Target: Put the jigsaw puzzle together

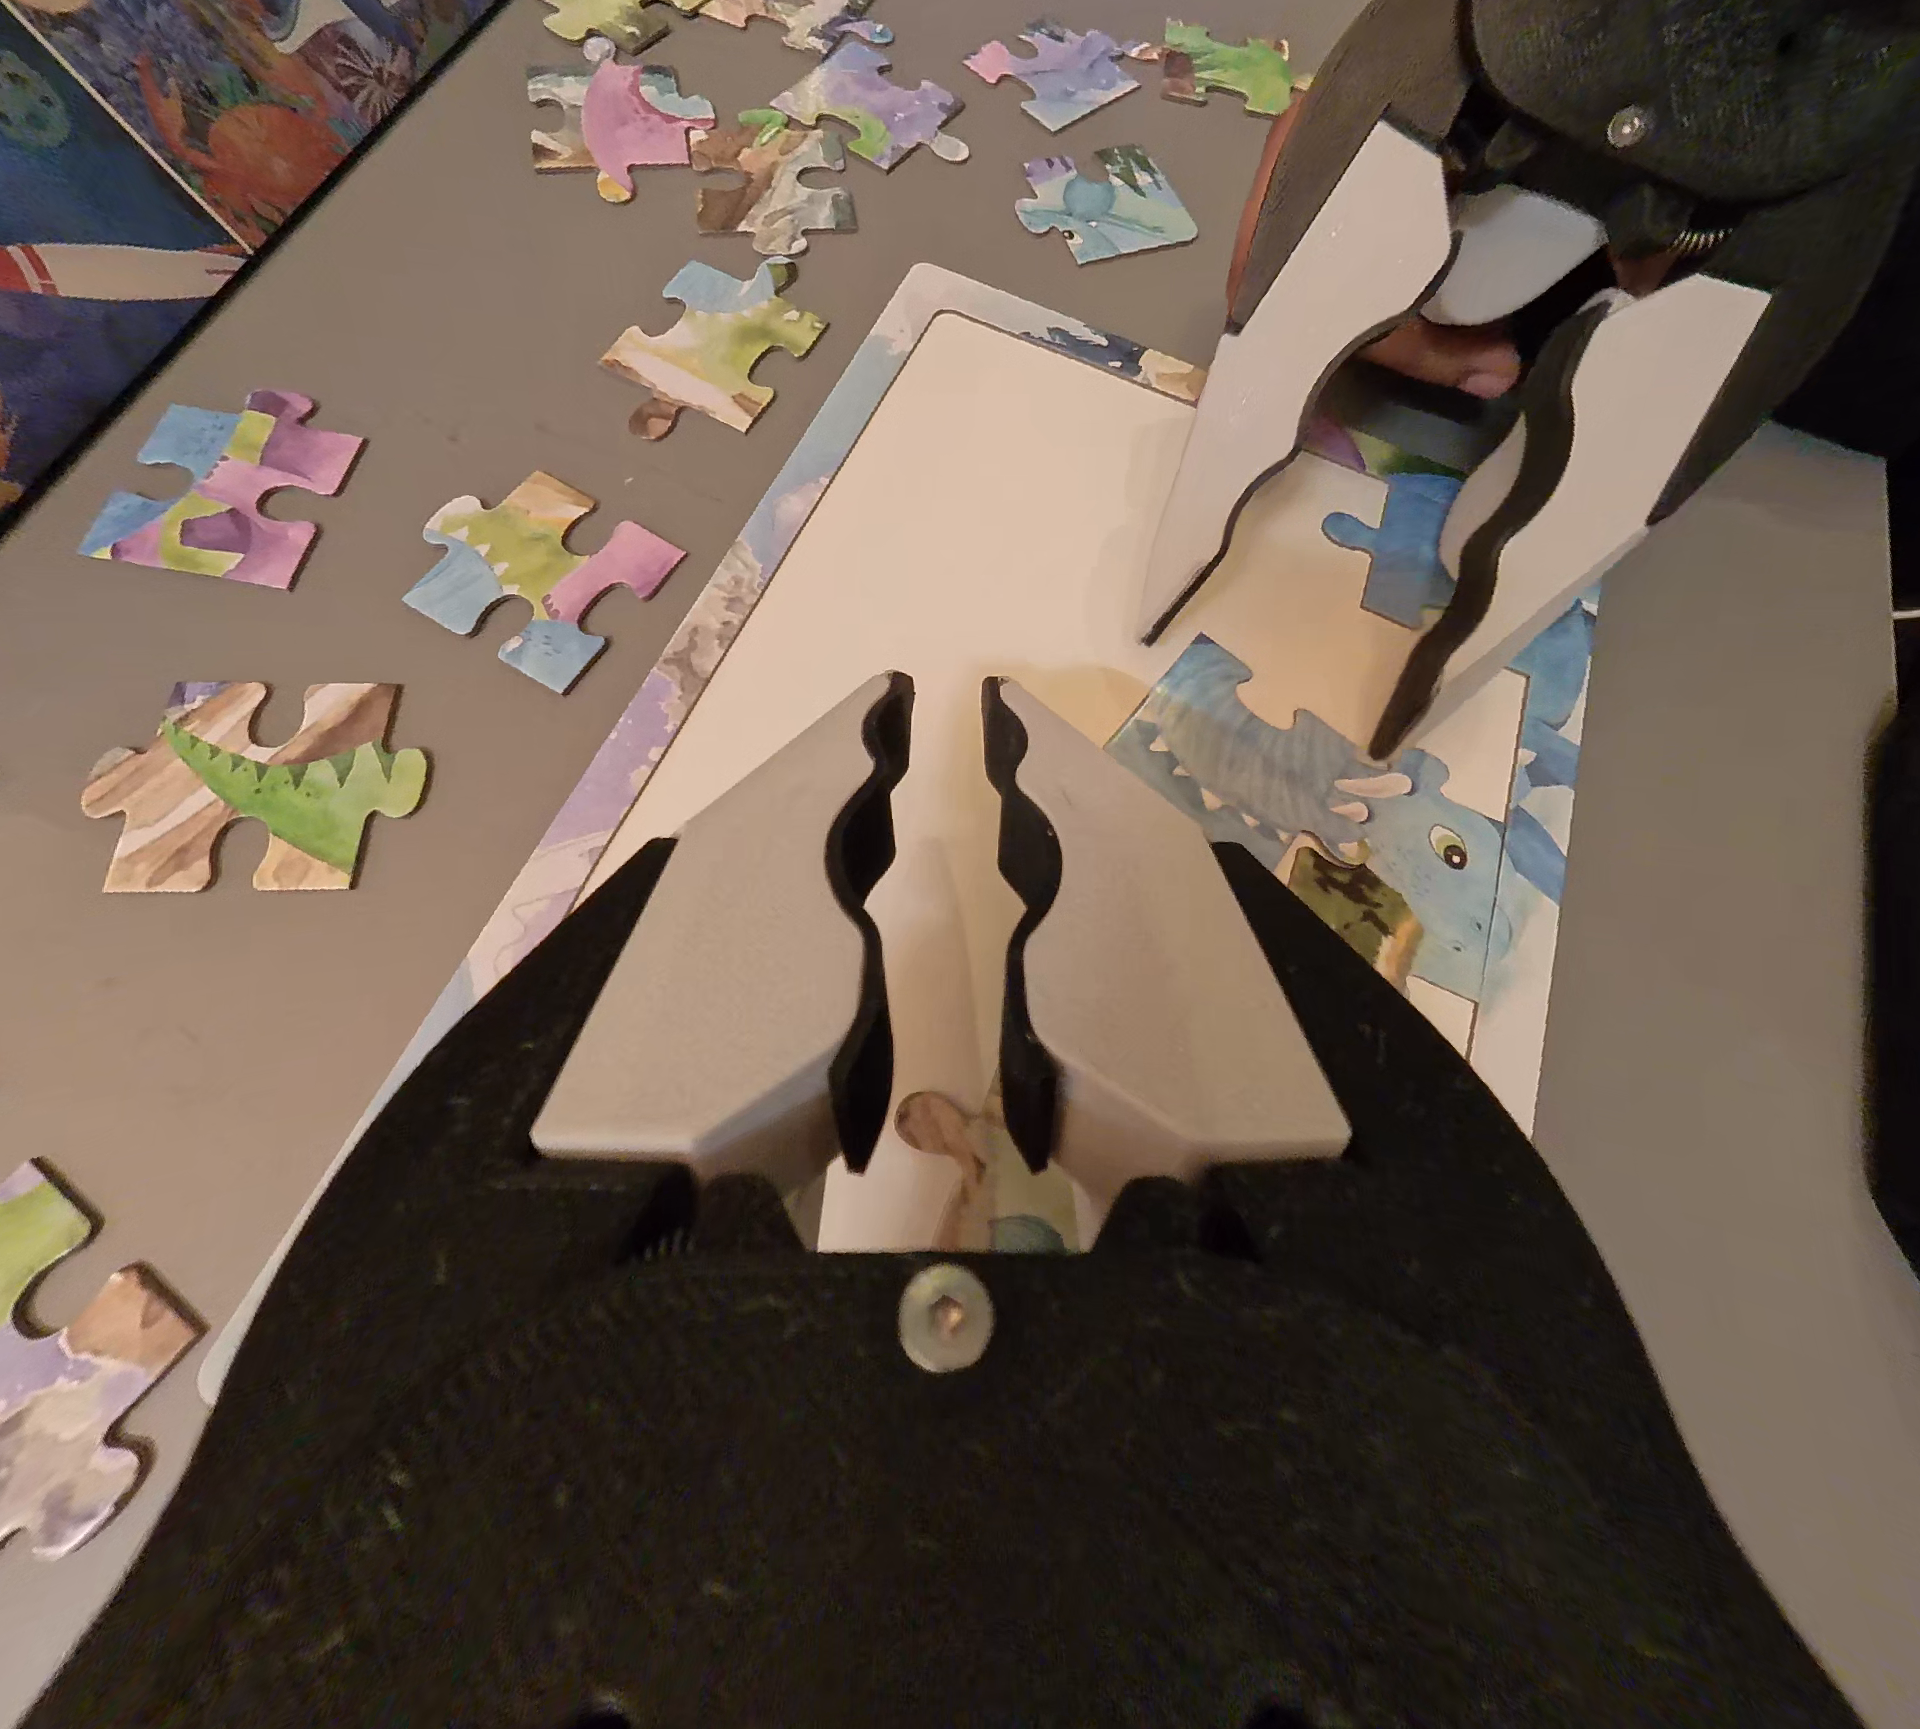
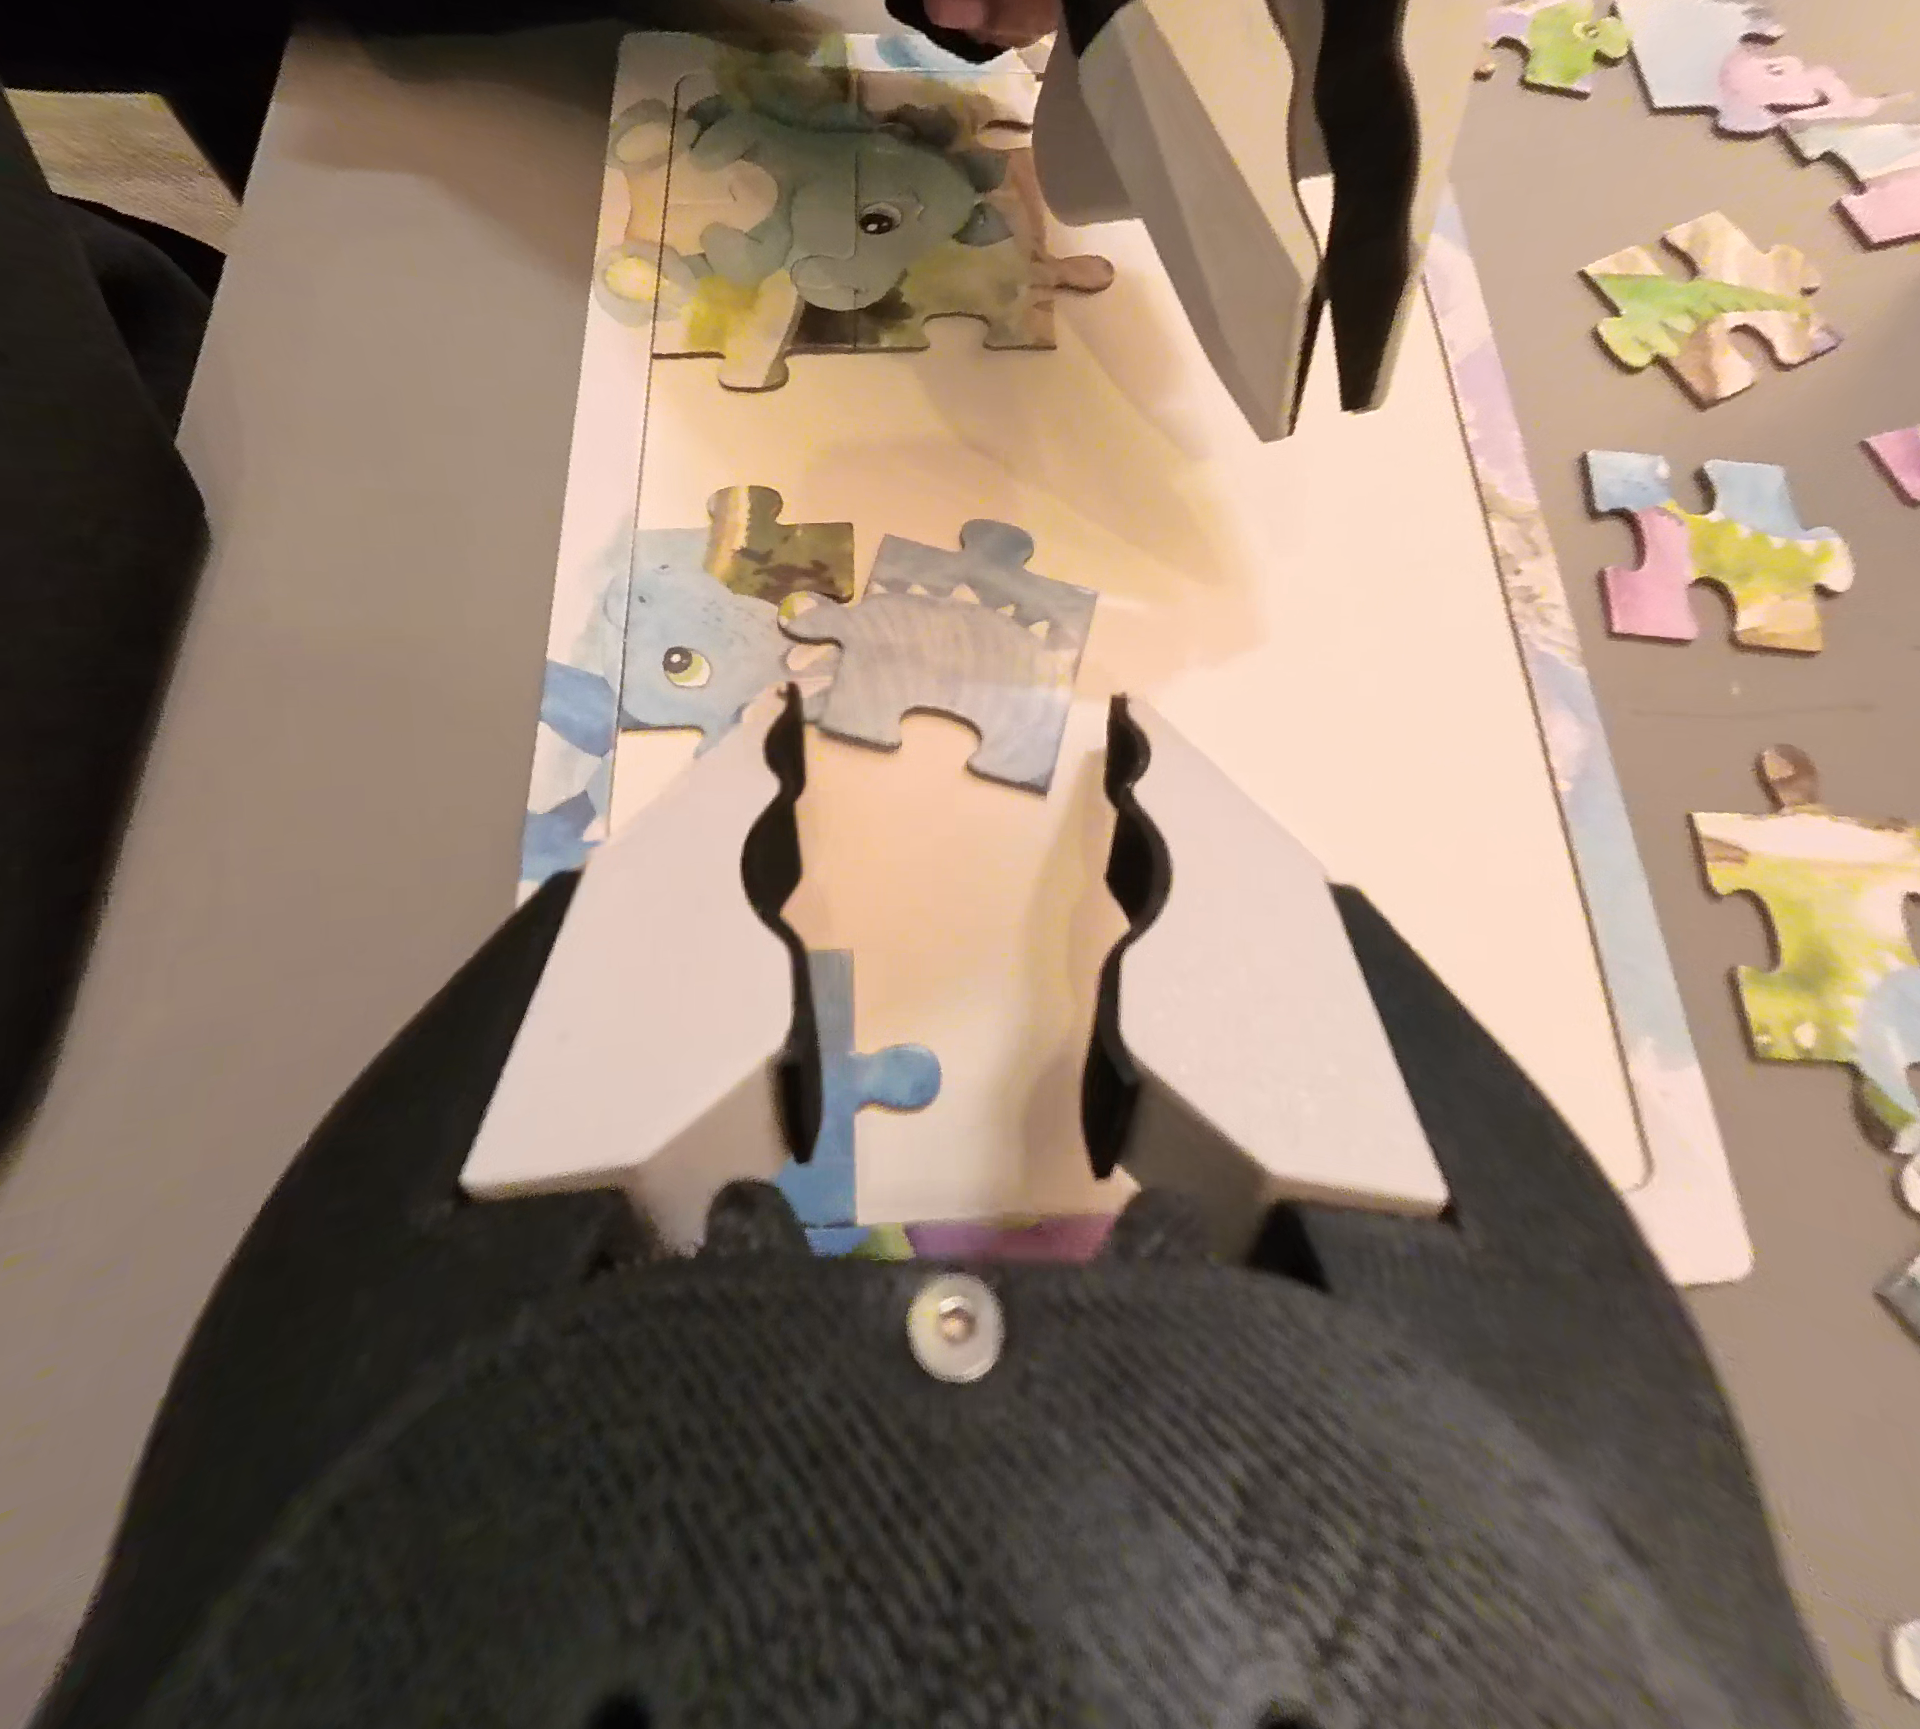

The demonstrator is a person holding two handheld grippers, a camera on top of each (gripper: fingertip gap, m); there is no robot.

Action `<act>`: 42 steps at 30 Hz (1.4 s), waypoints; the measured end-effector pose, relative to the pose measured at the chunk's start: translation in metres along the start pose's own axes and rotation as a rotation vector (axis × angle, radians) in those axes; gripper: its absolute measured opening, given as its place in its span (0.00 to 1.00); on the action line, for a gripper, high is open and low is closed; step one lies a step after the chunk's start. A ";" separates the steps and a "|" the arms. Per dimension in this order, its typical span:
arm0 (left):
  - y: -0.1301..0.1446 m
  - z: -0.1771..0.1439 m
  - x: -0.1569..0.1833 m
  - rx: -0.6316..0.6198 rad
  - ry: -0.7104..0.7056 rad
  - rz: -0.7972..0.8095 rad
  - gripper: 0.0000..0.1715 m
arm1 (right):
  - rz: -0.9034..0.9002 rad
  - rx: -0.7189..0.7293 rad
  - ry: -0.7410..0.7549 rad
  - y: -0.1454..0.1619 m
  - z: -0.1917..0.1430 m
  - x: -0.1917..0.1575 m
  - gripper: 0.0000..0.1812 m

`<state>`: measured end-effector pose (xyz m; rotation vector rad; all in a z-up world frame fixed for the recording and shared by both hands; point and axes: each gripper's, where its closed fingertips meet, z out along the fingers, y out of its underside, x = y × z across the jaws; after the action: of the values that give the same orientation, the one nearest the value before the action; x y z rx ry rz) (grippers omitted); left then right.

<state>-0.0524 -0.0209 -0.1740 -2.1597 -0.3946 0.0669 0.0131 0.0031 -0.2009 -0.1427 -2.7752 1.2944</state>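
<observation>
Grey worktop (image 1: 436,308) carries the white puzzle tray (image 2: 1351,744), mostly bare board; loose pieces are scattered on the worktop to the left of it in the left wrist view, and a second illustrated board (image 1: 208,17) sits at the far left corner. In the tray: a green dinosaur cluster (image 2: 831,225) at one end, a blue dinosaur head piece (image 2: 686,651) at the edge, and against it a blue-grey striped piece (image 2: 956,671) that looks skewed, tab overlapping rather than seated. Right gripper (image 2: 951,713) is spread wide and empty, one fingertip (image 1: 1392,734) resting at the joint between those two. Left gripper (image 1: 948,687) hovers above the bare board, jaws narrow with a gap, holding nothing. Risks, my read: pressing down while the tab is misaligned could ride the striped piece up over the head piece or bend the tab; a sideways nudge could slide it across the slick board instead of locking; the tray itself may shift, since nothing pins it; the two grippers are near each other and could clash if the left moves in to brace.
</observation>
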 end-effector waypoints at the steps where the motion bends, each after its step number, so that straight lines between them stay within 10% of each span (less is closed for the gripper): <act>1: 0.000 0.000 0.000 -0.001 0.000 0.000 0.07 | 0.006 -0.013 -0.006 0.002 0.002 -0.001 0.32; 40: -0.002 -0.001 0.001 0.013 -0.003 0.007 0.07 | 0.160 0.087 0.077 -0.003 -0.023 0.026 0.24; 42: -0.003 -0.002 0.000 0.018 -0.003 0.005 0.07 | 0.169 0.112 0.124 0.002 -0.038 0.035 0.13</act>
<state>-0.0524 -0.0204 -0.1706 -2.1436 -0.3884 0.0760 -0.0178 0.0369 -0.1769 -0.4427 -2.6274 1.4214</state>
